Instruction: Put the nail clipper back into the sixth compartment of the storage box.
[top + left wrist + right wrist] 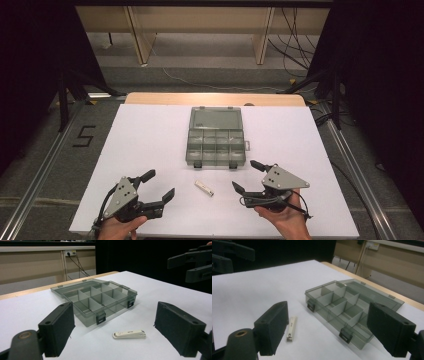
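Nearest me: left gripper [159, 185] and right gripper [246, 175], both with fingers [58, 331] spread wide and holding nothing, each hovering low over the near edge of the table [145, 135]. Between them lies the clipper [204, 188], a small white nail clipper, flat on the table, just near of the box [216, 136] and apart from it. The box is a smoky clear compartment case, lid thrown back to the far side, its cells apparently bare.

Risks, as I judge them: the clipper is thin and flat, so my fingers may skate it across the sheet or nip one end and let it pivot; a low approach could knock the box latches [345, 335] and shift the case.

Surface: a matte white sheet over a wooden top. Room: dim, dark drapes at left and right, pale wooden furniture and trailing cables on the floor beyond.
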